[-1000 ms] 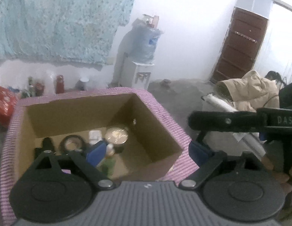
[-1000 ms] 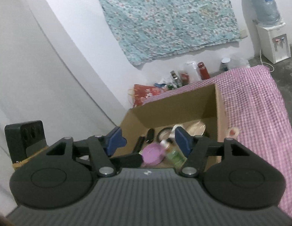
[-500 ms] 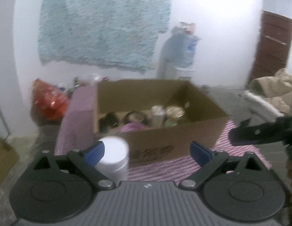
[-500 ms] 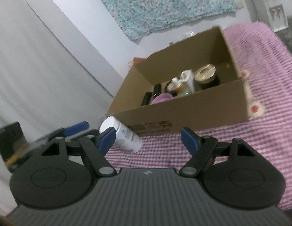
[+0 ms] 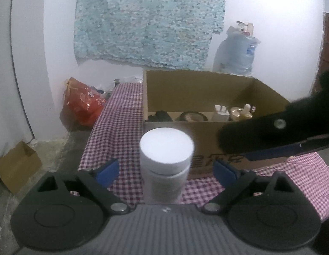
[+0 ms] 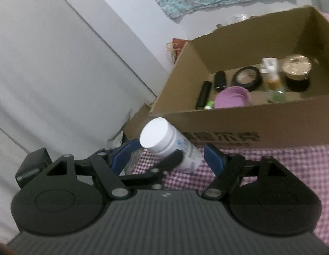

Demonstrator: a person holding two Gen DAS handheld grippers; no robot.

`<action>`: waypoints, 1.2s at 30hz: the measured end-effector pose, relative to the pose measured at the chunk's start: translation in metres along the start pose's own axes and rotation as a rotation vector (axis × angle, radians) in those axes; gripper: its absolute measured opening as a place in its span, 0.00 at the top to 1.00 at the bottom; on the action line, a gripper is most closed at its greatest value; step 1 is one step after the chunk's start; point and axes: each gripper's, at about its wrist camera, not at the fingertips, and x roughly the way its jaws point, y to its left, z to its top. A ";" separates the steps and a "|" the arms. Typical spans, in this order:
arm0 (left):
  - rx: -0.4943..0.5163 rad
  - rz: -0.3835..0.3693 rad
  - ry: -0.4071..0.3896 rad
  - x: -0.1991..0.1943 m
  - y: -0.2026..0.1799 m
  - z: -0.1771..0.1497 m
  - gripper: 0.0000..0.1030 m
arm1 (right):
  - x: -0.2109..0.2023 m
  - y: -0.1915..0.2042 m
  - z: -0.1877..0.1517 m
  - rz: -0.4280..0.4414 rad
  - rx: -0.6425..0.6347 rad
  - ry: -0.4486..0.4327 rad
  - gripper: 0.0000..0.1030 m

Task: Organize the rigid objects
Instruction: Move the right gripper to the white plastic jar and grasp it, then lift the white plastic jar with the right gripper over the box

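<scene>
The white bottle [image 5: 166,165] stands on the checked cloth [image 5: 120,127] just in front of the cardboard box [image 5: 207,93], between the blue pads of our left gripper [image 5: 165,171], which do not touch it. Our right gripper [image 6: 167,156] is wide apart too, holding nothing, its jaws having just been opening.

Checked cloth [image 5: 120,127] covers surface; cardboard box [image 5: 207,136], white bottle [image 5: 165,165] stand on it.
</scene>
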 end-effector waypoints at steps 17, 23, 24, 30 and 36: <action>-0.032 -0.051 0.015 0.011 0.007 -0.005 0.47 | 0.050 0.013 0.013 0.000 0.041 0.025 0.59; -0.008 -0.057 0.002 -0.006 -0.003 -0.006 0.48 | 0.033 0.018 0.004 -0.002 0.032 0.006 0.62; -0.001 -0.056 -0.003 -0.009 -0.005 -0.004 0.47 | 0.028 0.020 0.003 -0.001 0.026 -0.001 0.62; 0.072 -0.063 -0.069 -0.037 -0.028 0.016 0.47 | -0.012 0.033 0.001 0.018 -0.008 -0.089 0.61; 0.120 -0.140 -0.150 -0.052 -0.057 0.061 0.47 | -0.066 0.039 0.024 0.016 -0.065 -0.234 0.60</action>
